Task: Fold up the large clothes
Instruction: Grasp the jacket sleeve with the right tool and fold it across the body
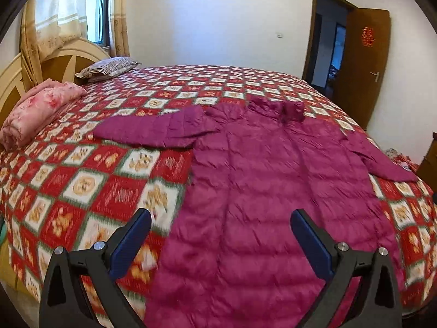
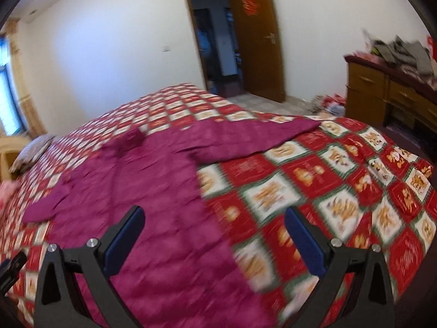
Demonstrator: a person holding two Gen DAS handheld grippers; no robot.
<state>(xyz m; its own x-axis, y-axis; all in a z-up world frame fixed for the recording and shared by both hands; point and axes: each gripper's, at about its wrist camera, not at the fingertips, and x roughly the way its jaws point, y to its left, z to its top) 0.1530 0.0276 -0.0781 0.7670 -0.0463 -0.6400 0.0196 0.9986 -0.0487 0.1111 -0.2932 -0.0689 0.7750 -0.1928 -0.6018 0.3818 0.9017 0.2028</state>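
A long magenta quilted coat [image 1: 267, 180] lies flat on the bed, collar at the far end, both sleeves spread out to the sides. It also shows in the right wrist view [image 2: 153, 191]. My left gripper [image 1: 221, 218] is open and empty, held above the coat's lower left edge. My right gripper [image 2: 214, 214] is open and empty, above the coat's lower right edge. The left sleeve [image 1: 153, 129] points toward the headboard; the right sleeve [image 2: 245, 136] points toward the dresser side.
The bed has a red and white checked cover [image 1: 90, 180]. A rolled pink blanket [image 1: 38, 109] and a striped pillow [image 1: 109, 67] lie at the headboard. A wooden dresser [image 2: 387, 95] with piled clothes stands at right. An open door [image 2: 256, 35] is beyond the bed.
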